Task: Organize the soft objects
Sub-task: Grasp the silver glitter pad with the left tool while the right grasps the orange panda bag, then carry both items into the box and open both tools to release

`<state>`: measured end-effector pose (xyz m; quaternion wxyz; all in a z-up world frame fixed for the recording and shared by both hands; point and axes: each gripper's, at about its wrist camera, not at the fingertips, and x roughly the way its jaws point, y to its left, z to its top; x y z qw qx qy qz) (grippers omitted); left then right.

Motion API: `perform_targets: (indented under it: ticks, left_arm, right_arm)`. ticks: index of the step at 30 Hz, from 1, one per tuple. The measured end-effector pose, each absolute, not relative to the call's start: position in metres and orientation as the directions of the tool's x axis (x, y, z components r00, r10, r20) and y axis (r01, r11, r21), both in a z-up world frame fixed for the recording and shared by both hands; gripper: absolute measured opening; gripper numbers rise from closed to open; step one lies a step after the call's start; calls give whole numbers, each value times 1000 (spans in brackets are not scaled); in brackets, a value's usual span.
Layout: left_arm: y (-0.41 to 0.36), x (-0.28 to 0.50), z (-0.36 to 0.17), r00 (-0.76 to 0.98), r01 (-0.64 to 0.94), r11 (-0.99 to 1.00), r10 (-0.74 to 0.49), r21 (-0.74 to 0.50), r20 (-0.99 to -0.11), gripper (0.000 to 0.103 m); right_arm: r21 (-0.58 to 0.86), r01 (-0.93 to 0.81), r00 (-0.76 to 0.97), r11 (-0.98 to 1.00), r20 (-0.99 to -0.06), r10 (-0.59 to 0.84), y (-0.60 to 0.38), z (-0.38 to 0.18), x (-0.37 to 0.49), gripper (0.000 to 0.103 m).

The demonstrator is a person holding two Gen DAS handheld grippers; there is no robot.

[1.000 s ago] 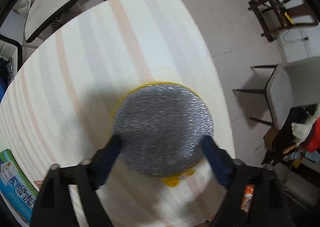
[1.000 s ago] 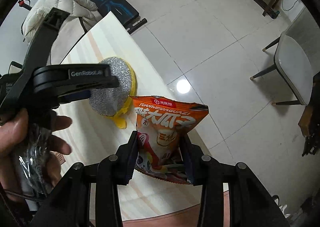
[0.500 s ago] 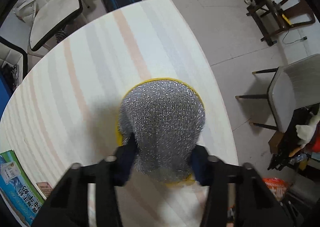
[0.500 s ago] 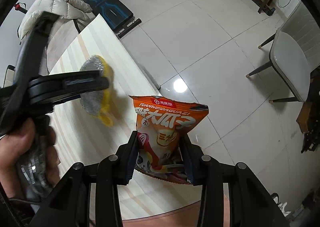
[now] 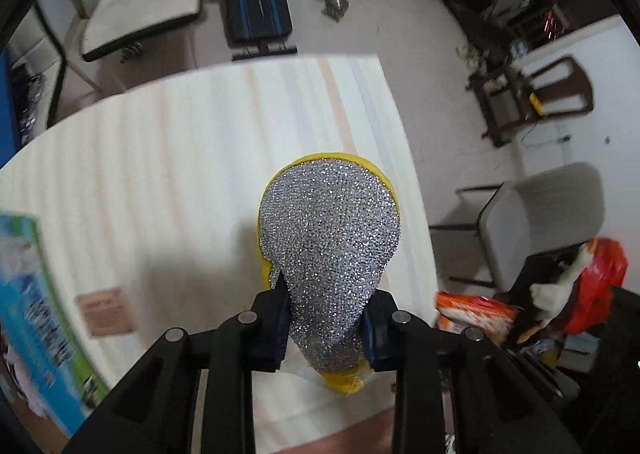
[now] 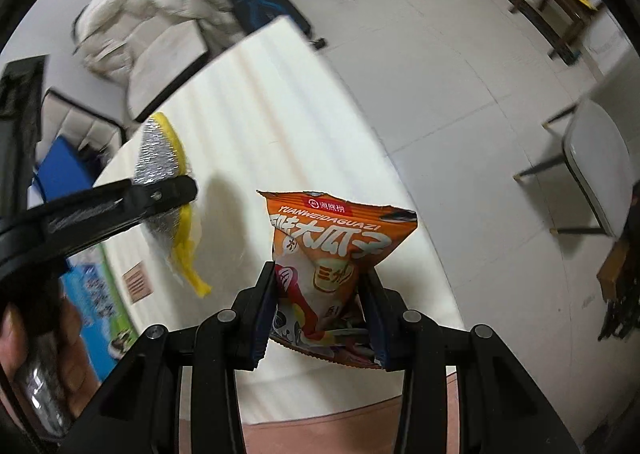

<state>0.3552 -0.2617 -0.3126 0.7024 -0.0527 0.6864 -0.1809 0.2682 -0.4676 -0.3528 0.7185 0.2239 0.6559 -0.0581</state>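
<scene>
My left gripper [image 5: 326,324] is shut on a round silver scouring pad with a yellow back [image 5: 330,238], squeezed at its near end and held above the striped white table [image 5: 180,158]. The pad also shows in the right wrist view [image 6: 158,158], clear of the table, with the left gripper's black finger across it. My right gripper [image 6: 320,314] is shut on an orange snack bag [image 6: 340,250] and holds it upright over the table's near right part. The bag's edge shows in the left wrist view [image 5: 474,312].
A blue-green box [image 5: 36,318] and a small brown card [image 5: 105,310] lie on the table's left part. A grey chair [image 5: 548,214] stands to the right. A padded seat [image 5: 140,22] and a weight bench [image 5: 258,6] stand beyond the far edge.
My left gripper closed on the scouring pad and lifted it off the table, pulling up and back. My right gripper kept hold of the snack bag and moved a little left over the table.
</scene>
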Motion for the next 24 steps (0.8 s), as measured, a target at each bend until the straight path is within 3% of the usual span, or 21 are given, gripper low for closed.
perform_targets:
  ticks: [5,11,18,24]
  left_arm:
    - [-169,329,-254,89,135,937,-334,-321,-938,26]
    - [-48,290,-228,138,-4,966,-257,-260,-957,26]
    - [57,272,-258,64,-189,961,-190,-199,-980,26]
    - [91,275,-317,-54,-284,924,-283,-257,-958,26]
  right_arm:
    - [306,265,164,914,-949,270,-407,-316,264,43]
    - [399,54,151,915,-909,387,-284,-272,260,43]
    - [394,-135,125,909,-903,410,-146,-249,259,43]
    - [271,-218,86,937,-951,296,-61,-280,269,42]
